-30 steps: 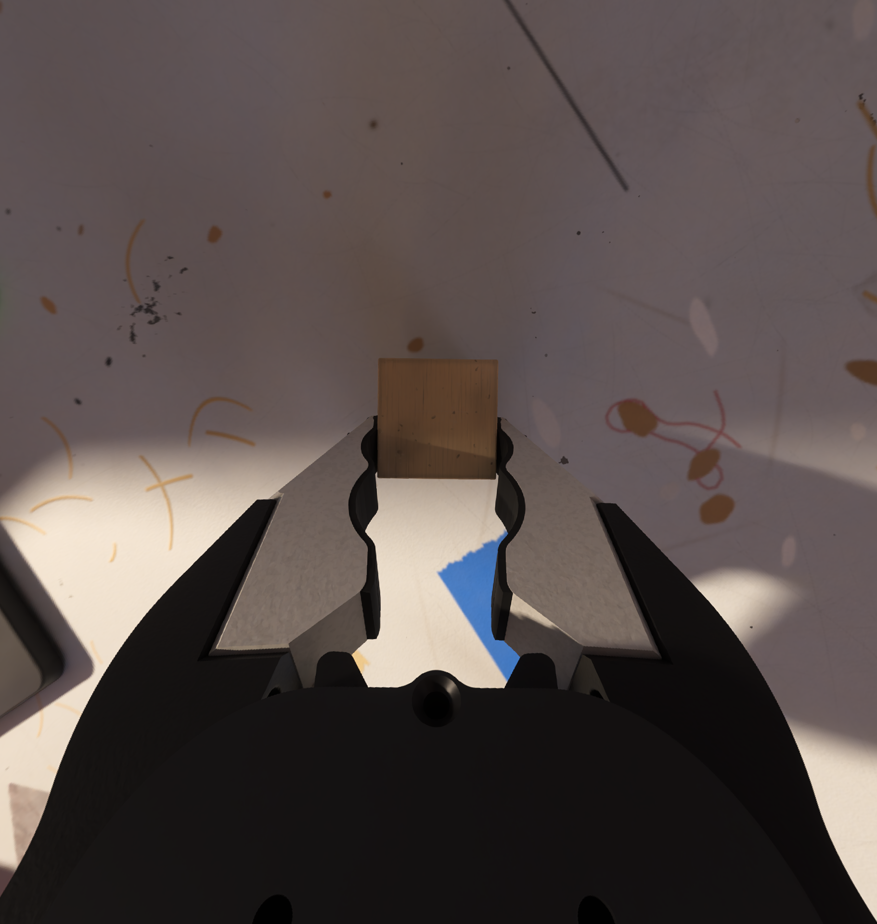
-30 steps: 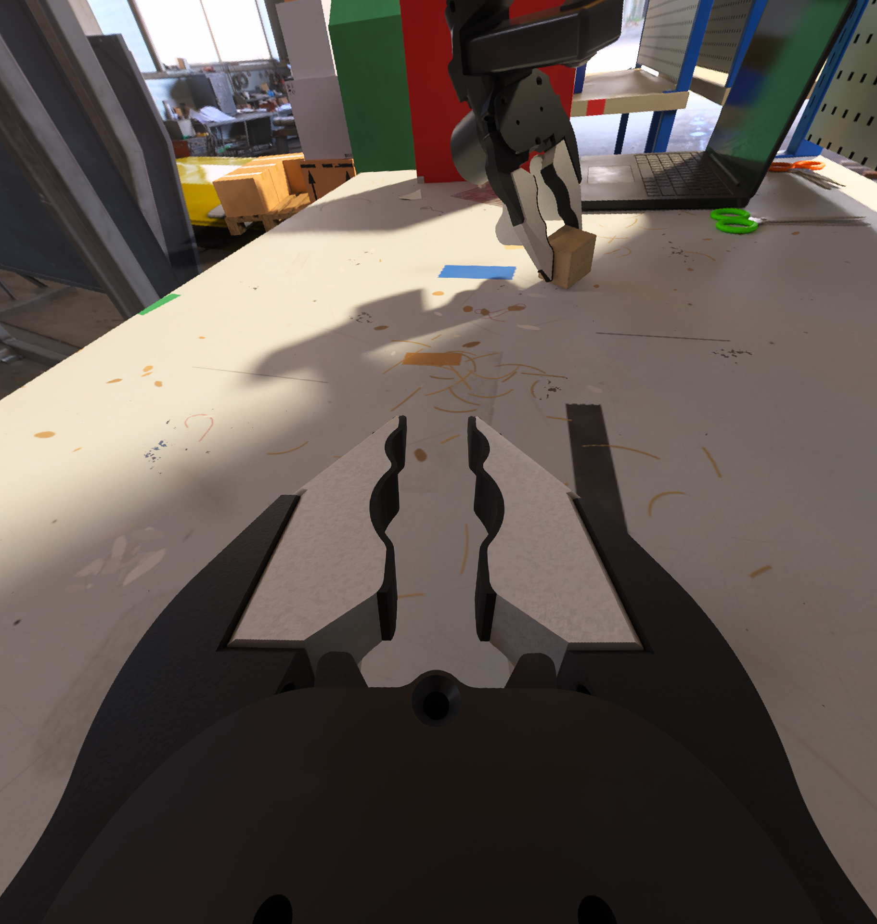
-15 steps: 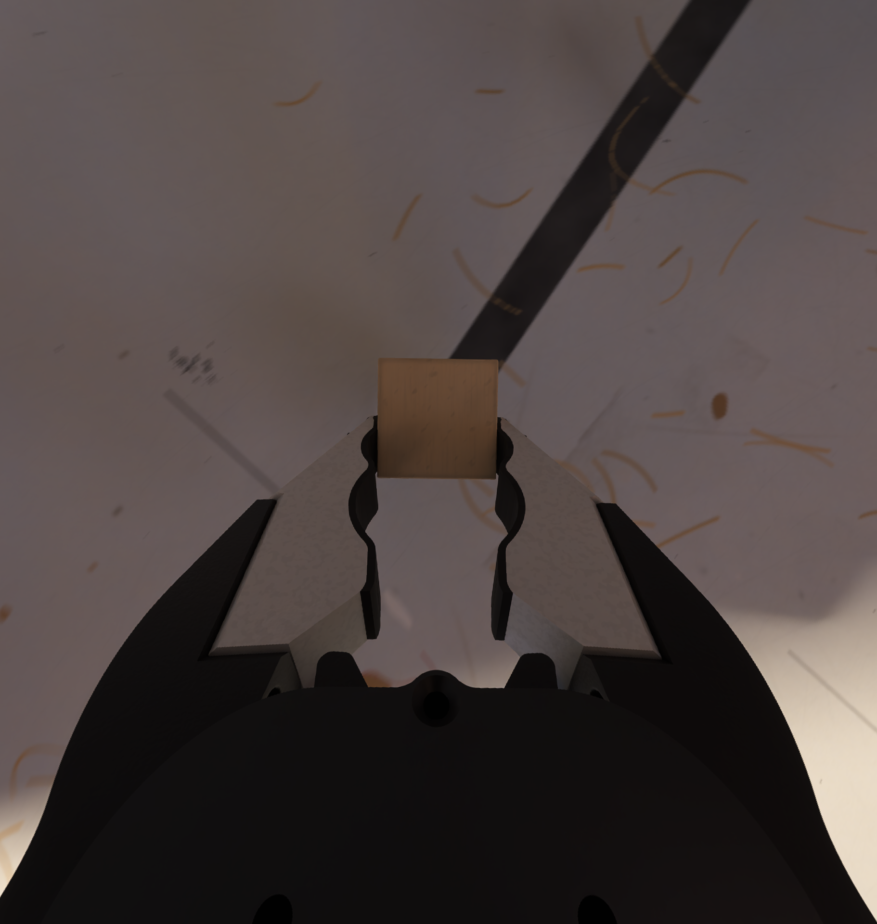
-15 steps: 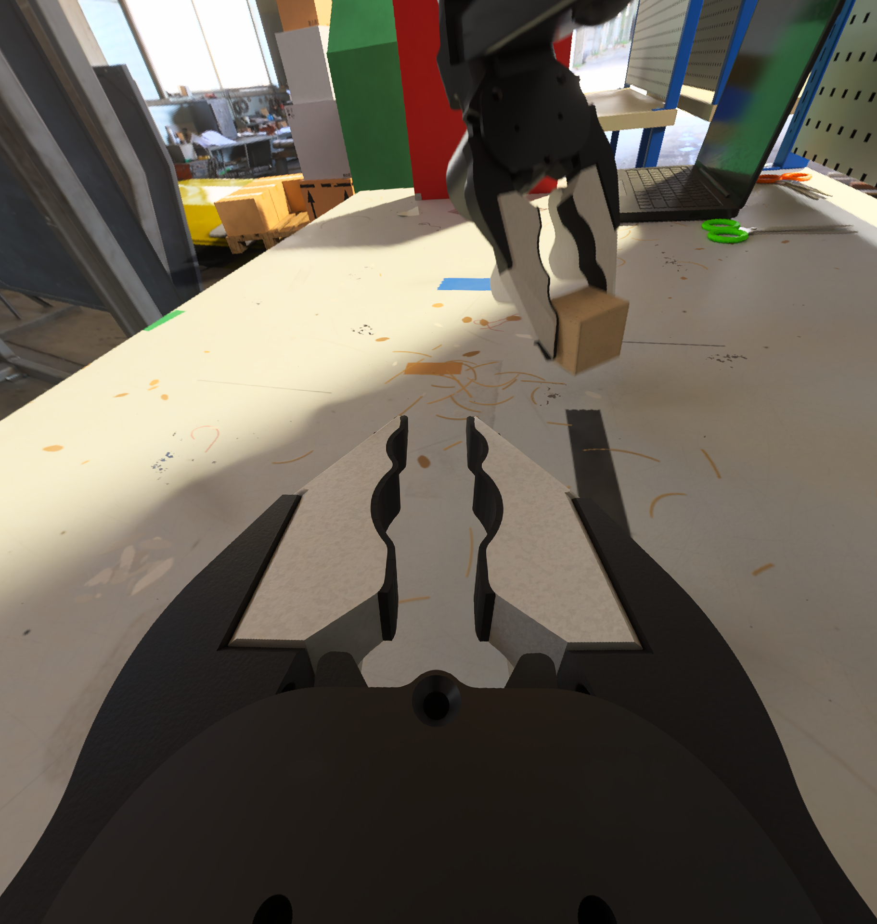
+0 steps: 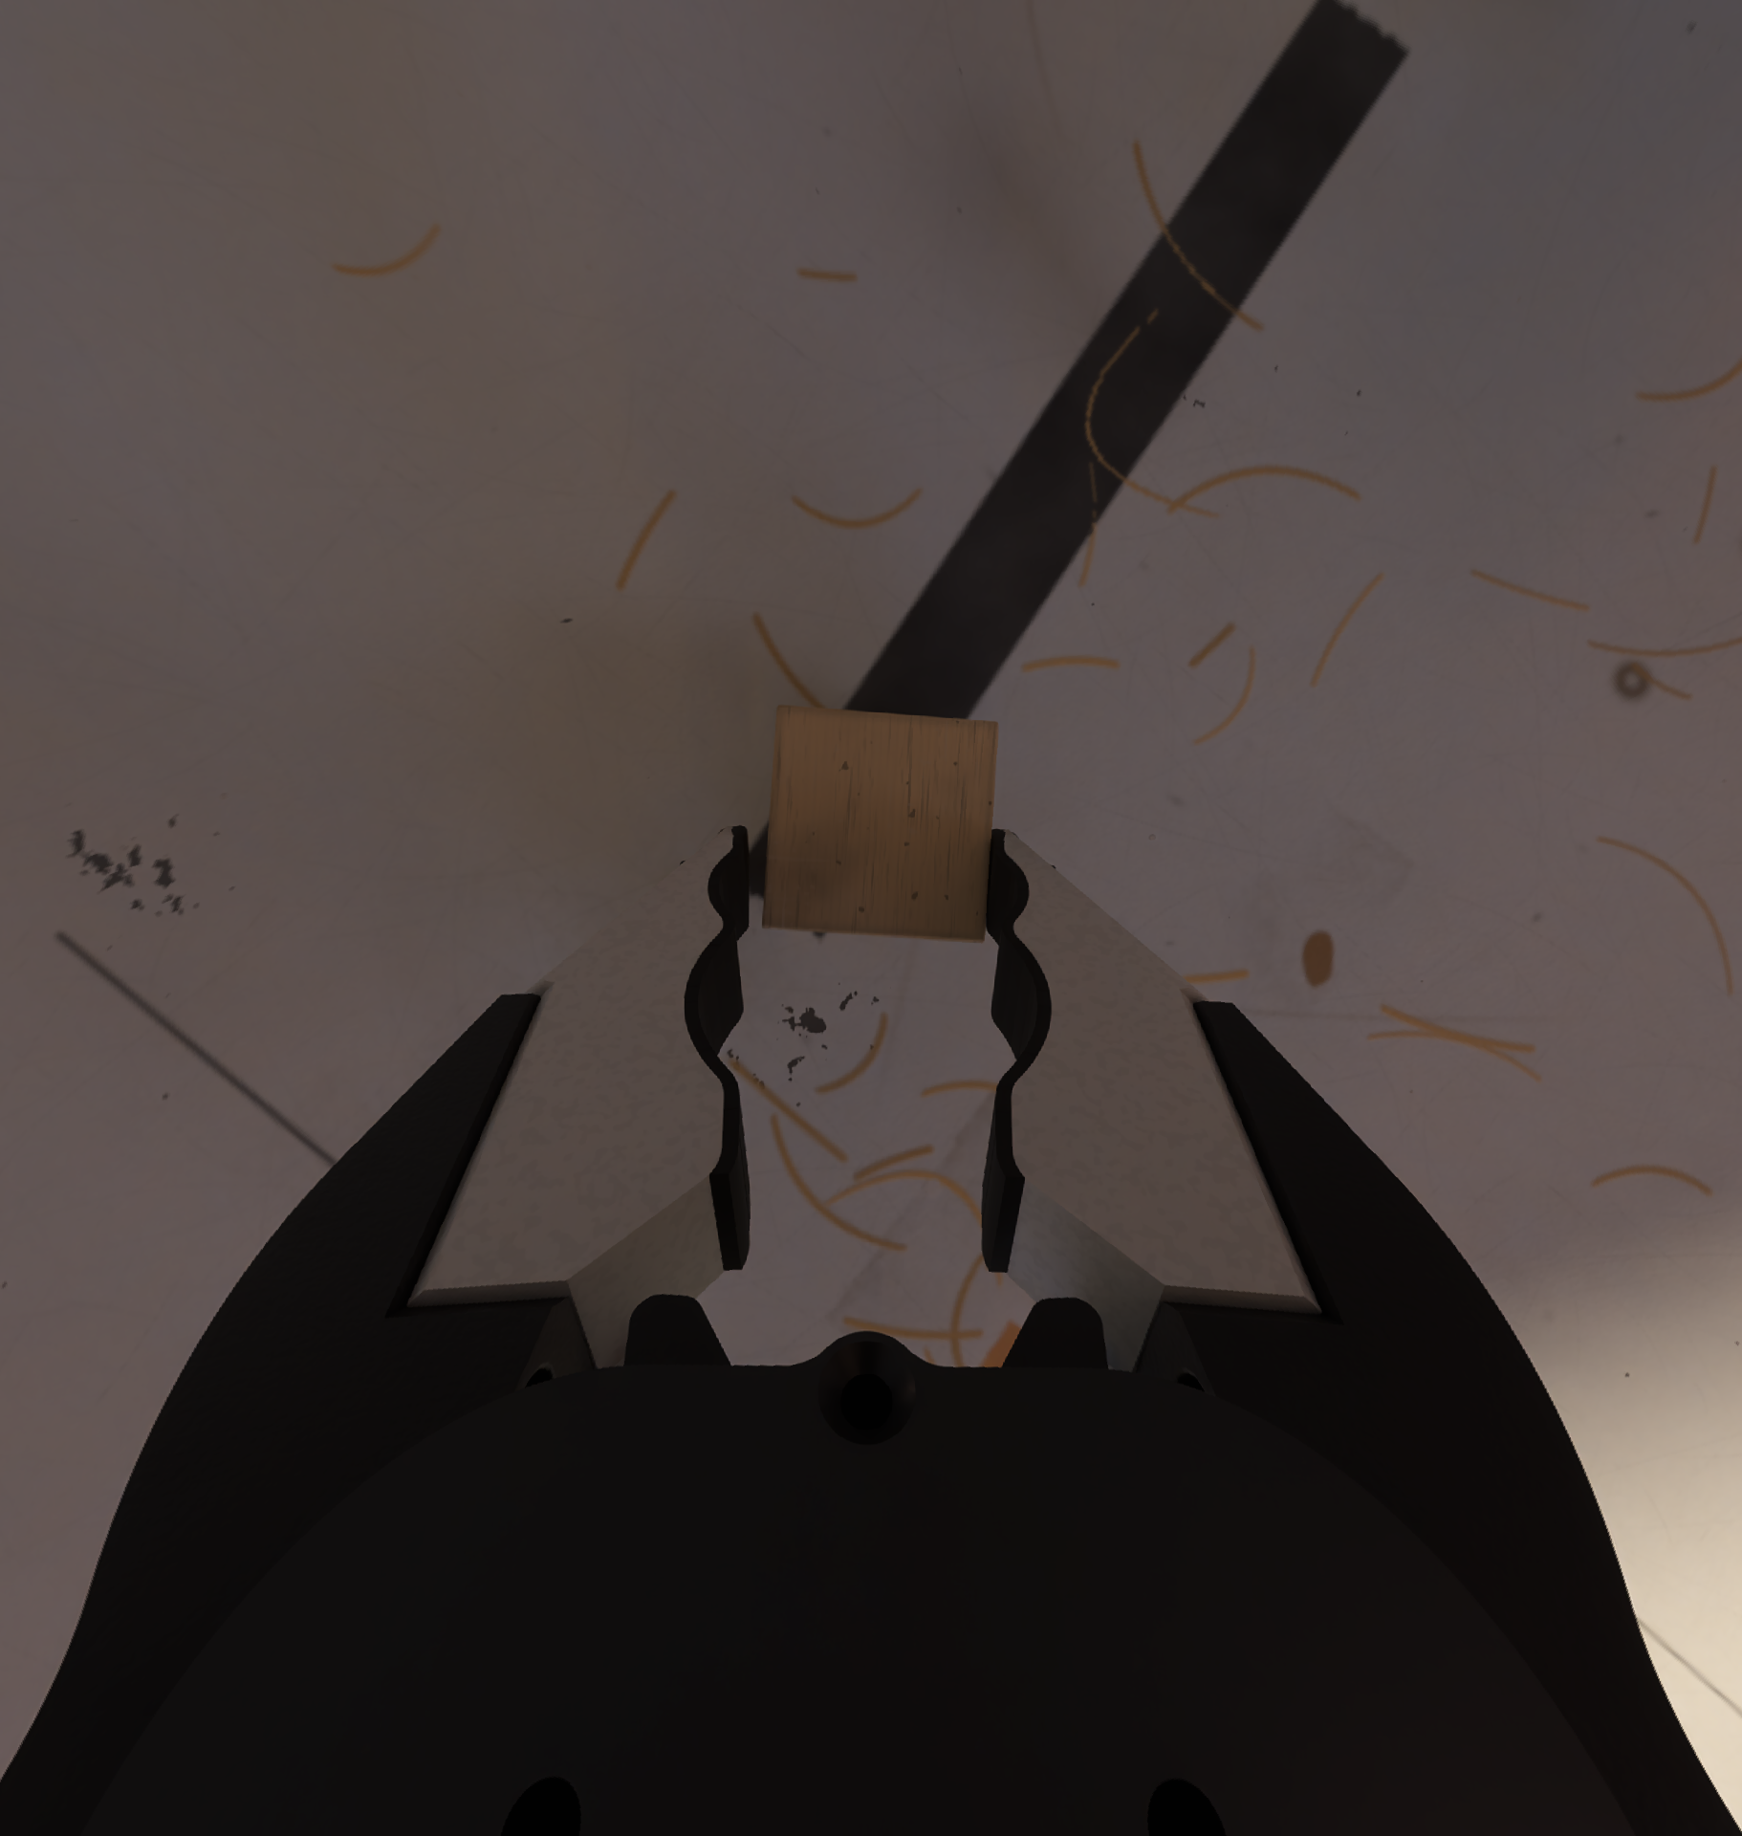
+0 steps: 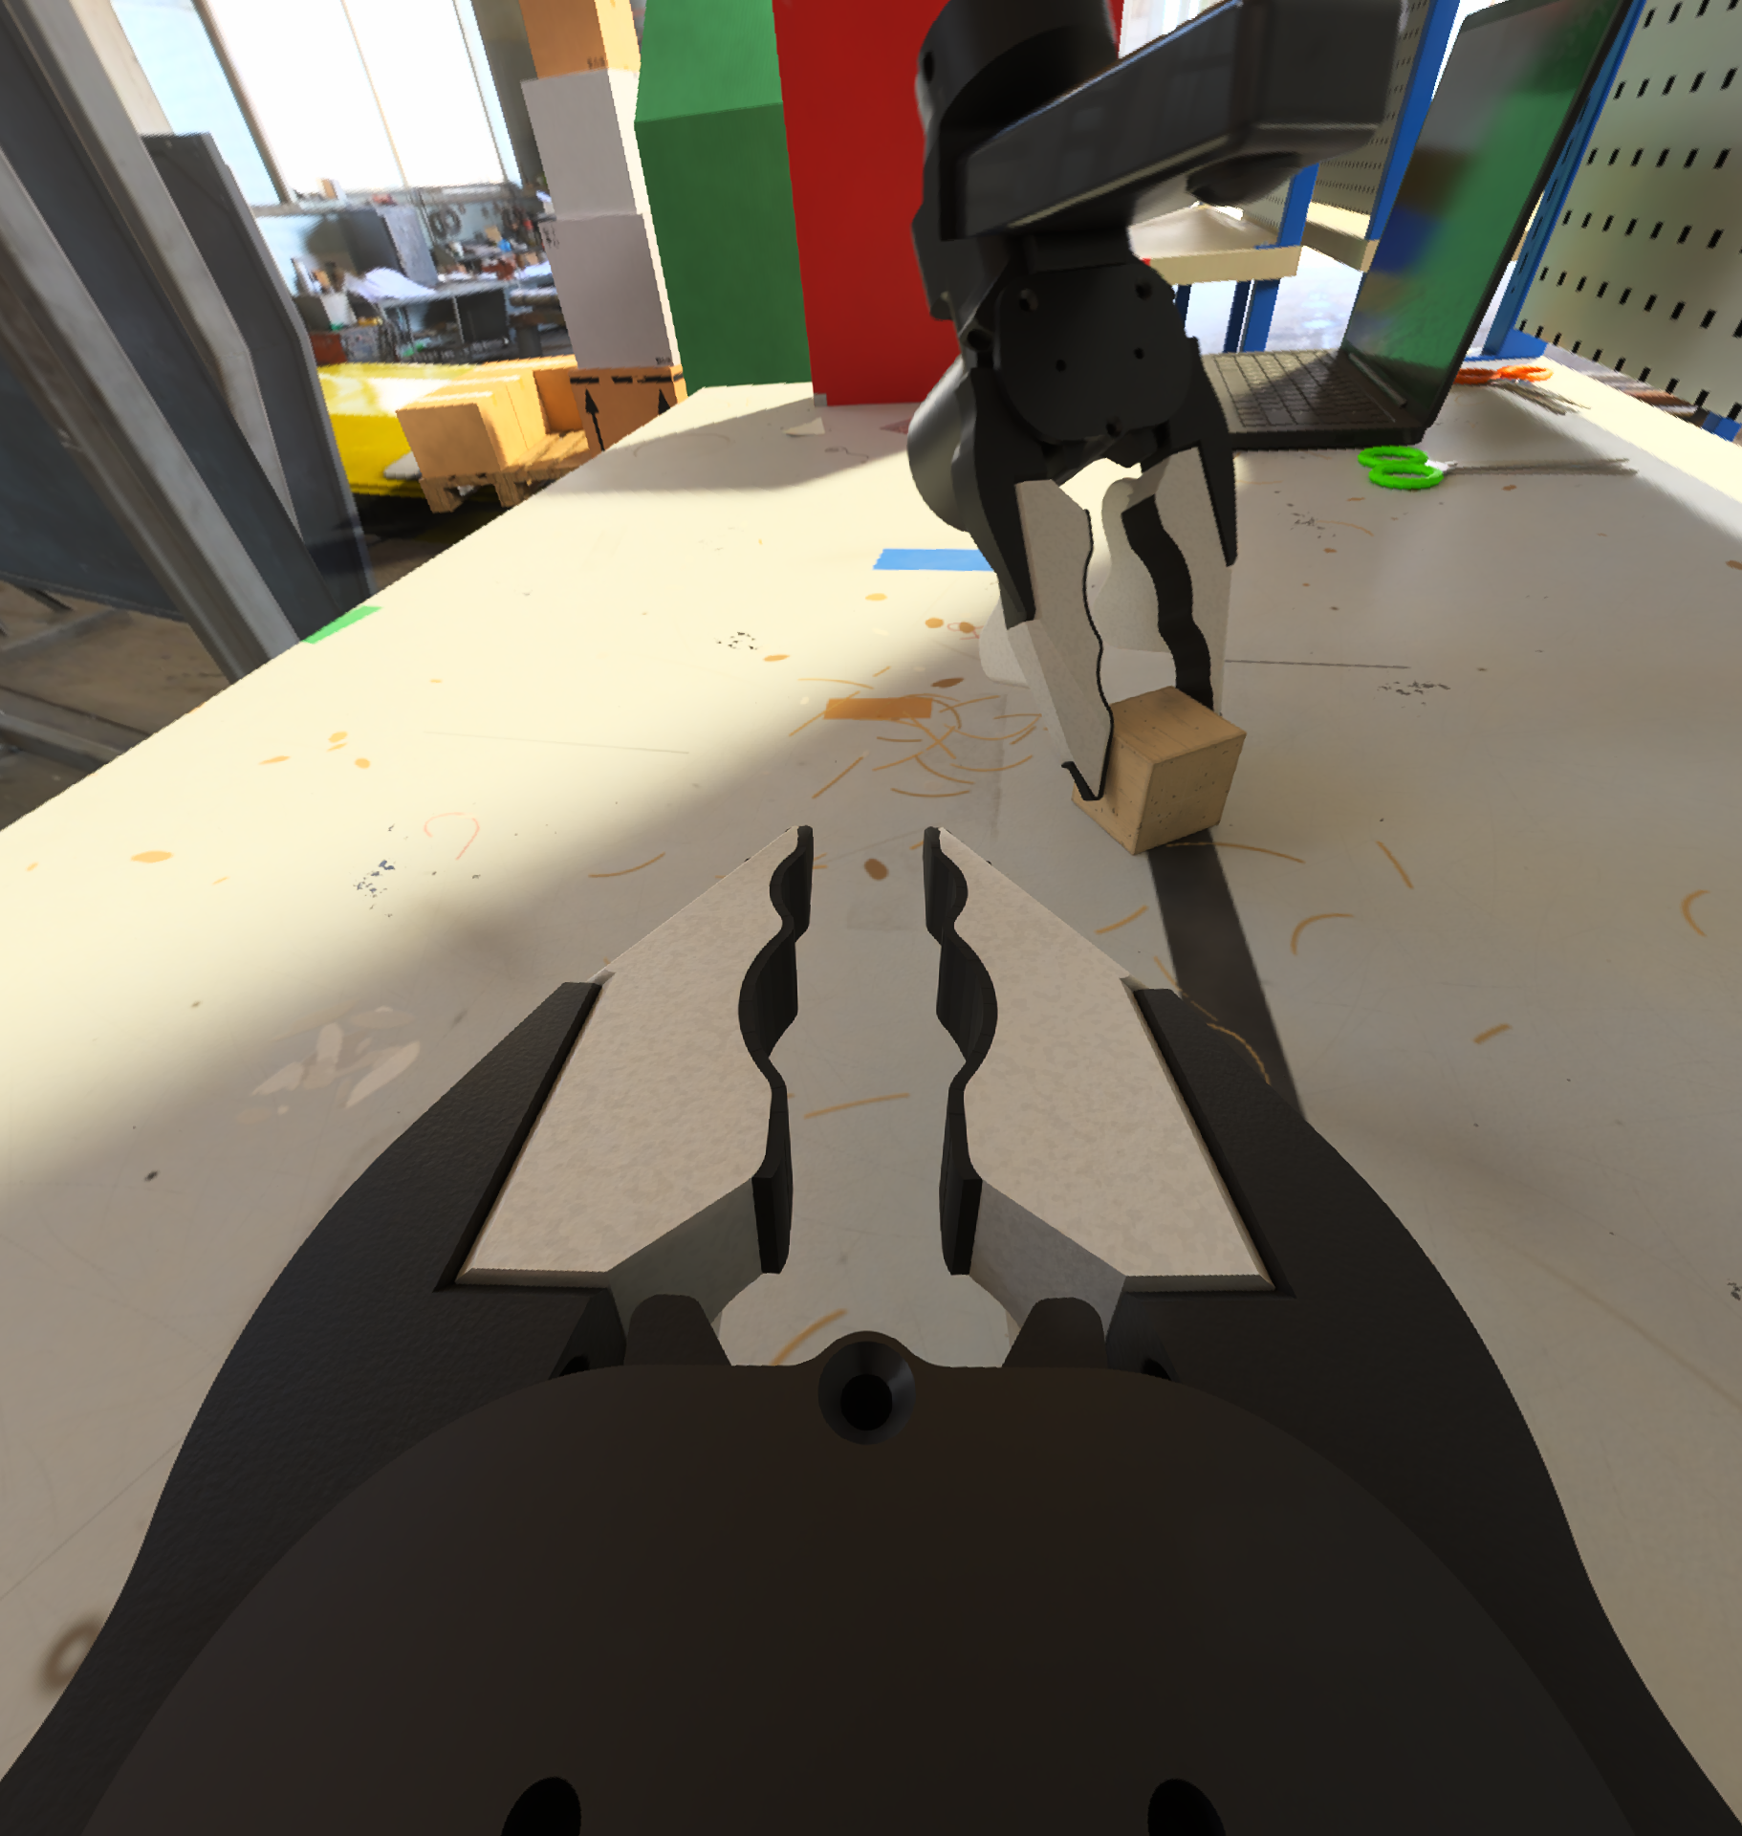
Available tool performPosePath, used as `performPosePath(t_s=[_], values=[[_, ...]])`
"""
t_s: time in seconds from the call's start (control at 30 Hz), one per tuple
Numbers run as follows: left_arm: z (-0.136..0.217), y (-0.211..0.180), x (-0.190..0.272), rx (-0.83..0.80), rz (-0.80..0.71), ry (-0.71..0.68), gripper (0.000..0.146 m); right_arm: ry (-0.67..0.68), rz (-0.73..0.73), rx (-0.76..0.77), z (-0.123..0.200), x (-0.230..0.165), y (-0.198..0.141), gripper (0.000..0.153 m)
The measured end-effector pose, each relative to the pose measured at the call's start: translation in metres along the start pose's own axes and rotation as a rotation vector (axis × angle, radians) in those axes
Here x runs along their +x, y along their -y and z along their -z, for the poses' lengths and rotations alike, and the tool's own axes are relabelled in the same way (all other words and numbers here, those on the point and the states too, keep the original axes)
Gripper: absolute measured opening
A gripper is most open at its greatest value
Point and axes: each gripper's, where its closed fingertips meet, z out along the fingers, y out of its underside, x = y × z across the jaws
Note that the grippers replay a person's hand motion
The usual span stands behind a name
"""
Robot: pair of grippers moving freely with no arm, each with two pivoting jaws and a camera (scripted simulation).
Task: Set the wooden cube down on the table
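Shows the wooden cube (image 6: 1170, 770) low on the table (image 6: 549, 894), at the end of the black tape strip (image 6: 1215, 944). Looks set down, with no gap or shadow under its base, where half a second ago it hung clear in the air. Appears from the left wrist view against the same strip end, with the surface drawn much nearer than a second ago.

Finds the left gripper (image 5: 867, 844) around the cube as before, one finger on each side. Touches on the right. Leaves a thin dark sliver on the left that was absent half a second ago, with the cube face sitting slightly off square. Cannot tell from this whether the squeeze is still on or just beginning to ease.

Reads as the lowering done and only the release left. Calls next for spreading the fingers wider and lifting straight up, so as not to drag or tip the block.

Keeps the right gripper (image 6: 867, 840) low over the table in the same spot, well short of the cube, fingers parted with nothing between them.
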Motion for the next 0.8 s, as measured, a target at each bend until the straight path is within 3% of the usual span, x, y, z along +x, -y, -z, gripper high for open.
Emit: performPosePath(t_s=[0.27, 0.4, 0.5, 0.63, 0.8], values=[[0.057, -0.019, -0.011, 0.159, 0.11, 0.143, 0.055, -0.021, 0.041, 0.071, 0.007, 0.003, 0.013, 0.023], [0.102, -0.065, -0.033, 0.217, 0.292, 0.307, 0.055, -0.086, 0.066, 0.089, 0.008, 0.014, 0.017, 0.024], [0.124, -0.107, -0.039, 0.254, 0.431, 0.345, 0.055, -0.146, 0.053, 0.089, 0.01, 0.026, 0.015, 0.025], [0.134, -0.137, -0.032, 0.305, 0.486, 0.3, 0.056, -0.252, 0.041, 0.091, 0.019, 0.044, 0.014, 0.026], [0.125, -0.142, -0.026, 0.296, 0.411, 0.293, 0.055, -0.319, 0.04, 0.091, 0.023, 0.055, 0.013, 0.026]])
